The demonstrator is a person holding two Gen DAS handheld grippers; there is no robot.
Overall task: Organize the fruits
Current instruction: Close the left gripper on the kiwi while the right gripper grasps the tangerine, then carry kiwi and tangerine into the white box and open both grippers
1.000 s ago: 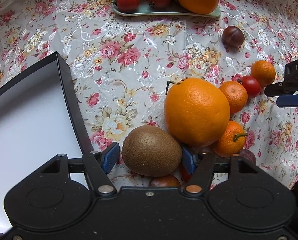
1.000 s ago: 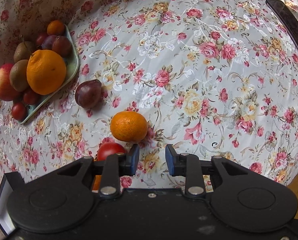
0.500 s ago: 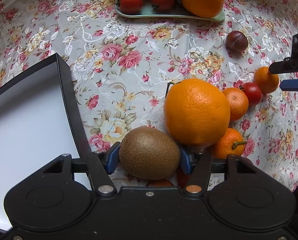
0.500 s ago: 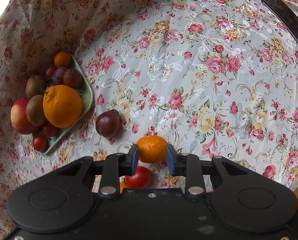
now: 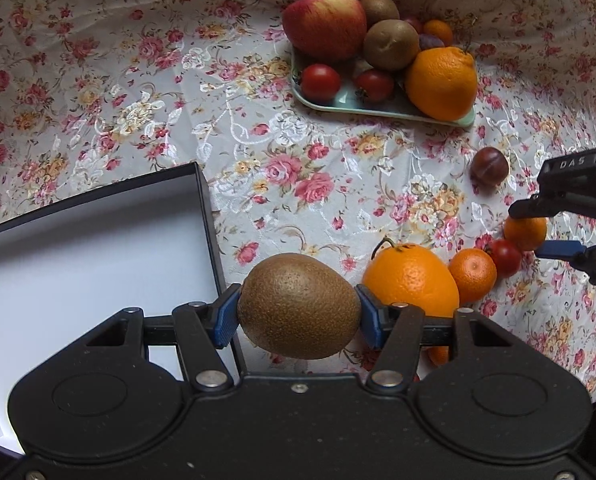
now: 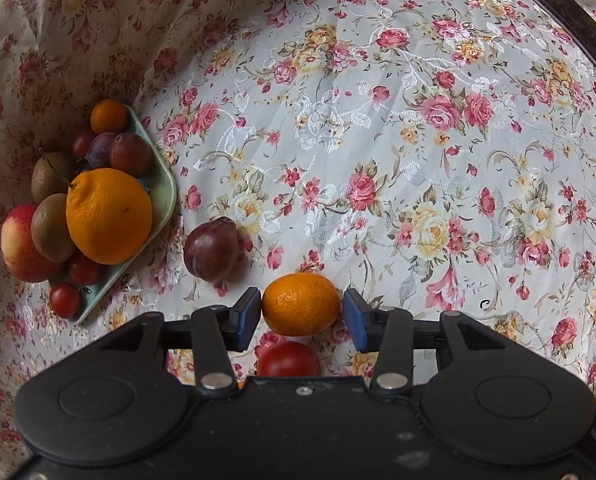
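My left gripper (image 5: 298, 312) is shut on a brown kiwi (image 5: 298, 306) and holds it above the cloth, beside the box's corner. Behind it on the cloth lie a big orange (image 5: 410, 280), a small mandarin (image 5: 472, 274) and a cherry tomato (image 5: 506, 258). My right gripper (image 6: 302, 314) stands open around another mandarin (image 6: 300, 304). Its left pad is touching the fruit, while a thin gap shows at the right pad. A tomato (image 6: 288, 358) sits just under the right gripper. The green plate (image 5: 378, 110) at the back holds an apple, kiwis, an orange, tomatoes and plums.
A black box (image 5: 208, 216) with a white inside lies at the near left. A dark plum (image 5: 489, 168) lies loose on the floral cloth between the plate and the right gripper (image 5: 526, 231). A person's hand shows at the right edge.
My left gripper has closed on the kiwi and lifted it off the cloth. My right gripper has moved forward and opened wider, so its pads now flank the mandarin.
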